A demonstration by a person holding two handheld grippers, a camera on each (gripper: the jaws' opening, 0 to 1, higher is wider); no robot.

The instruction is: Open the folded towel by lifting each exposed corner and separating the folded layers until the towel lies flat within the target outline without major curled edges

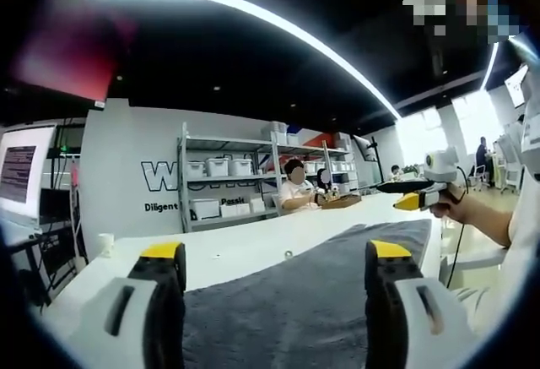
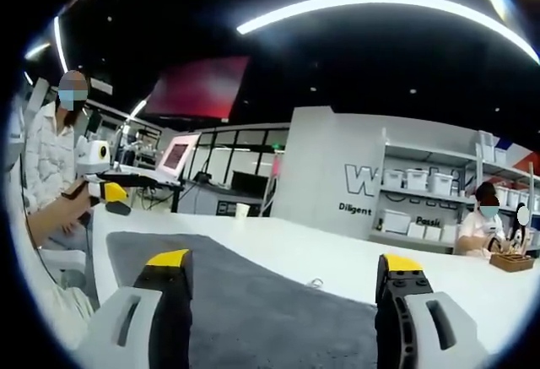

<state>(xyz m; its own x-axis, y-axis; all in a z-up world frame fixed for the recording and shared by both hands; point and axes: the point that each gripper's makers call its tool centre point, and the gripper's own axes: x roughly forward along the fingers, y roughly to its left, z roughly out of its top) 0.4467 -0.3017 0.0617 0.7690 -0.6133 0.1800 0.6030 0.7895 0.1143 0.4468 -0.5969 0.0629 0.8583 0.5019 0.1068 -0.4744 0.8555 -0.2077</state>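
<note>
On white table (image 1: 253,246): grey towel (image 1: 312,301), spread flat, long axis running from 7 toward 1 o'clock in left gripper view. Left gripper (image 1: 277,259): jaws wide apart, holding nothing, above towel. Right gripper (image 2: 285,263): likewise parted wide, empty, over towel (image 2: 245,301).

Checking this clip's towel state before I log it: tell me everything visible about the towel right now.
The towel is dark grey, with a soft, napped surface like terry or microfibre. It lies spread on the white table, largely flat and smooth, with a straight far edge and no obvious curled corners in view. Its near part is cut off by the frame. The left tool and right tool stand open above it; whether either touches the cloth cannot be told.
</note>
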